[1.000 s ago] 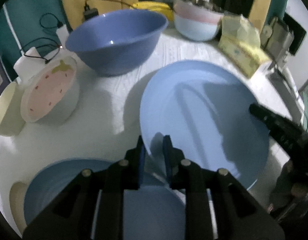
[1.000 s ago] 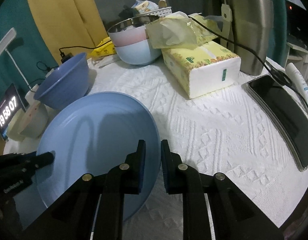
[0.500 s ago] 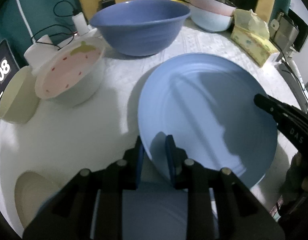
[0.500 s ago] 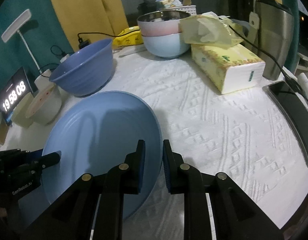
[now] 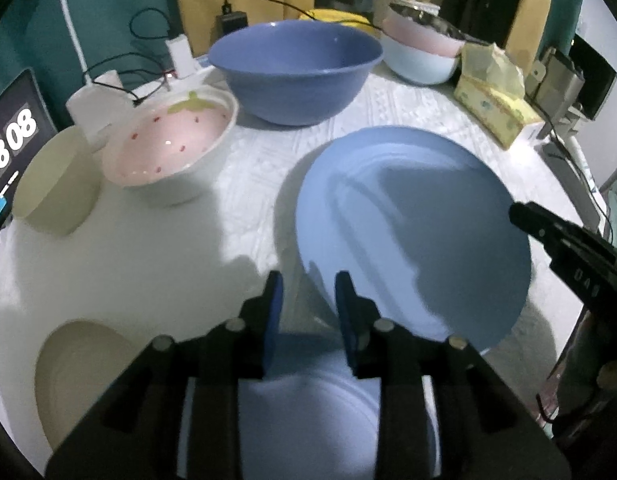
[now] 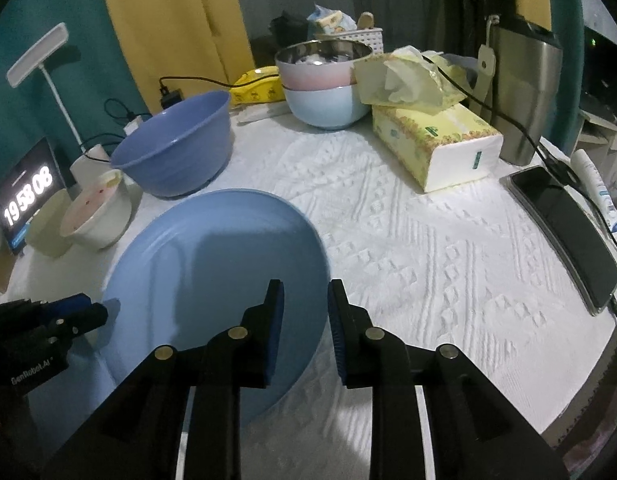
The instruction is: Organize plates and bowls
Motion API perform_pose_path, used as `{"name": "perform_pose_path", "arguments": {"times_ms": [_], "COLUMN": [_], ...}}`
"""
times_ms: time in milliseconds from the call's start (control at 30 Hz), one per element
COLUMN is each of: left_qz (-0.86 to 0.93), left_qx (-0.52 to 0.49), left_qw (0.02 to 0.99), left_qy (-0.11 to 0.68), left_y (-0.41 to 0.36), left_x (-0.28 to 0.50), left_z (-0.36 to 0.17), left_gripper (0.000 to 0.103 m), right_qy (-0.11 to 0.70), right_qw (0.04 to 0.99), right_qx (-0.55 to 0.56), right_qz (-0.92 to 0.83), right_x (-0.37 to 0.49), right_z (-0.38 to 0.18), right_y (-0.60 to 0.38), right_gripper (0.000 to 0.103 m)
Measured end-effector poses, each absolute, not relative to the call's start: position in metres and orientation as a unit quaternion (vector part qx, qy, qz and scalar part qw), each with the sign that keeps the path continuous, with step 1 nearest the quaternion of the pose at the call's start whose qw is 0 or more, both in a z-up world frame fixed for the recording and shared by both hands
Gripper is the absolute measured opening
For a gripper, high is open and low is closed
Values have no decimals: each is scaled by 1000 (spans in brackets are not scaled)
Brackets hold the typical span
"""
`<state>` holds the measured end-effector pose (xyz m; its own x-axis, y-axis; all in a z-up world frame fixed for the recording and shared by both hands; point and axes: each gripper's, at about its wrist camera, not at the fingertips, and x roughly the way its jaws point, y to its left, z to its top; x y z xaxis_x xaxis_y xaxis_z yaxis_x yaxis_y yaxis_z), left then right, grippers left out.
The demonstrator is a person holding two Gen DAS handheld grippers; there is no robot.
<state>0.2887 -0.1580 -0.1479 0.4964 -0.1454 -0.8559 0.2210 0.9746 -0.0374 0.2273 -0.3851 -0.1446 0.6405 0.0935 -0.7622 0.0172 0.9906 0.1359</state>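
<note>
A light blue plate (image 5: 412, 232) is held up, tilted, above the white table; it also shows in the right wrist view (image 6: 216, 264). My left gripper (image 5: 308, 300) is shut on its near left rim. My right gripper (image 6: 305, 308) is shut on its opposite rim. A second light blue plate (image 5: 308, 408) lies under my left gripper. A large dark blue bowl (image 5: 294, 68) stands at the back, a strawberry-pattern bowl (image 5: 172, 144) to its left. Stacked pink and pale blue bowls (image 6: 322, 80) stand at the far back.
A cream cup (image 5: 54, 184) and a cream dish (image 5: 80, 372) sit at the left. A tissue box (image 6: 432, 140), a steel flask (image 6: 524, 96), a phone (image 6: 568, 232) and a clock display (image 6: 24, 196) with a lamp and cables ring the table.
Both grippers have lifted the blue plate higher and drawn it back, over the second plate. The view of the table has widened.
</note>
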Motion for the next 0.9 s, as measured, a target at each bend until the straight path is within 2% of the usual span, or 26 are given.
{"name": "perform_pose_path", "arguments": {"times_ms": [133, 200, 533, 900], "left_qz": [-105, -102, -93, -81], "left_qx": [27, 22, 18, 3], "left_qw": [873, 877, 902, 913], "left_qy": [476, 469, 421, 401], "left_y": [-147, -142, -116, -84], "left_x": [276, 270, 235, 199], "left_z": [-138, -133, -103, -98], "left_gripper": [41, 44, 45, 45], "right_qy": [420, 418, 409, 405], "right_qw": [905, 905, 909, 910], "right_qx": [62, 62, 48, 35], "right_qz": [32, 40, 65, 88], "right_x": [219, 214, 191, 165], "right_z": [-138, -135, -124, -118], "right_y": [-373, -366, -337, -308], "right_gripper": [26, 31, 33, 34]}}
